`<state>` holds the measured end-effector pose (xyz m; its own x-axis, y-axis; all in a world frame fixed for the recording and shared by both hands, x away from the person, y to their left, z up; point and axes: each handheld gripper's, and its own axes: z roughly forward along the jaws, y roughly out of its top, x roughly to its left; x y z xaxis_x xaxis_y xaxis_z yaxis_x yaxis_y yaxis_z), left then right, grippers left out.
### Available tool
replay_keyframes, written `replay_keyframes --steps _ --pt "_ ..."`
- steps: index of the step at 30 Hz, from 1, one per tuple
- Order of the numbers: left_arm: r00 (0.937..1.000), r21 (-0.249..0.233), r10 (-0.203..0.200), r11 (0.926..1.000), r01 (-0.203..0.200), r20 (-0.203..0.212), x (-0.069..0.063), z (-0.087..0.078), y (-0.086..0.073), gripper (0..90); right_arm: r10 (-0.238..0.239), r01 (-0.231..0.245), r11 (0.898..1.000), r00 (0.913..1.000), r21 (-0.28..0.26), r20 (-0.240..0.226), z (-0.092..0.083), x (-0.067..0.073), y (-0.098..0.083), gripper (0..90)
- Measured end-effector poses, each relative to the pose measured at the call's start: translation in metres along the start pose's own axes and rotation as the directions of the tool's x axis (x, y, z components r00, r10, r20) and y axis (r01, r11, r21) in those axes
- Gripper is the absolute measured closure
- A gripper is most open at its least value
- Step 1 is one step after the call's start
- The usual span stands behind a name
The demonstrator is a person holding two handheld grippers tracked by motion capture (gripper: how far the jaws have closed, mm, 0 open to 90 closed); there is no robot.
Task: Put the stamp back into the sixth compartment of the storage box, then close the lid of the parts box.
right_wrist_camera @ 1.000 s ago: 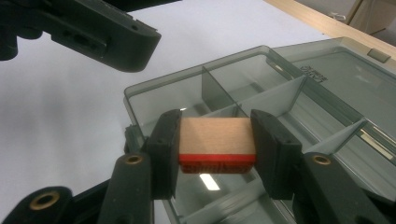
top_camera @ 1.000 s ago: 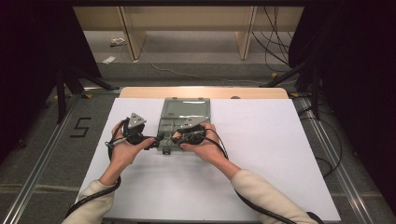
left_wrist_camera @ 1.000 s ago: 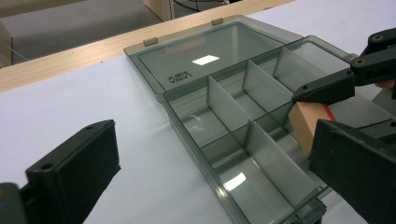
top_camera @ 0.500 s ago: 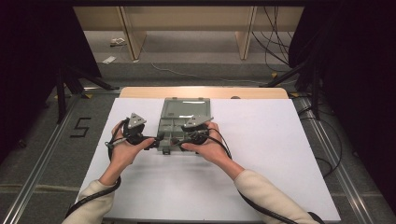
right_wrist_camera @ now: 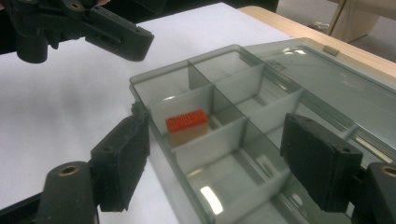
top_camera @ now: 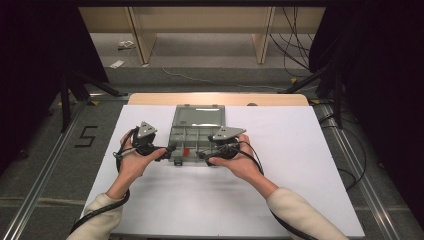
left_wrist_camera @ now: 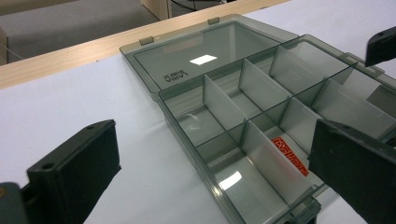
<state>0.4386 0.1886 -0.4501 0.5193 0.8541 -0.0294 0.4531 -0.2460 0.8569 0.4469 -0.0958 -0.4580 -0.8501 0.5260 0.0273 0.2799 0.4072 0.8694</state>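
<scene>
Right gripper (right_wrist_camera: 212, 161): jaws spread, just been opening, nothing pinched; they straddle the near corner of the organiser box (right_wrist_camera: 243, 140). Orange block (right_wrist_camera: 187, 122) lies in a compartment just beyond the jaws. Left gripper (left_wrist_camera: 210, 179): jaws spread over the box's front wall. Lid lies open on the white table (top_camera: 300, 150).

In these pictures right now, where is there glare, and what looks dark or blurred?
Left gripper view: a bright lamp reflection on the box lid. Right gripper view: small glare patches on the compartment floors of the organizer box, while the orange block stays sharp. High view: the sides are very dark and the white table is evenly lit.
</scene>
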Motion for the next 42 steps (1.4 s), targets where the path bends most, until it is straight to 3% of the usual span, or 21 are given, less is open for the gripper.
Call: replay_keyframes --steps 15,30,42 --pt "1.0 -0.004 0.003 1.0 -0.003 0.002 -0.001 0.001 0.0 1.3 0.014 -0.014 1.0 0.9997 -0.027 0.018 -0.041 -0.003 -0.016 25.3" --pt "1.0 -0.007 0.007 0.9999 -0.007 -0.003 0.0 0.001 0.001 1.5 0.018 -0.017 0.999 0.9994 -0.047 0.031 -0.057 -0.002 -0.026 25.5" --pt "0.9999 -0.016 0.006 0.9998 -0.006 -0.013 -0.002 0.001 0.002 2.9 0.041 -0.035 0.995 0.9972 -0.09 0.062 -0.087 -0.003 -0.036 26.1"
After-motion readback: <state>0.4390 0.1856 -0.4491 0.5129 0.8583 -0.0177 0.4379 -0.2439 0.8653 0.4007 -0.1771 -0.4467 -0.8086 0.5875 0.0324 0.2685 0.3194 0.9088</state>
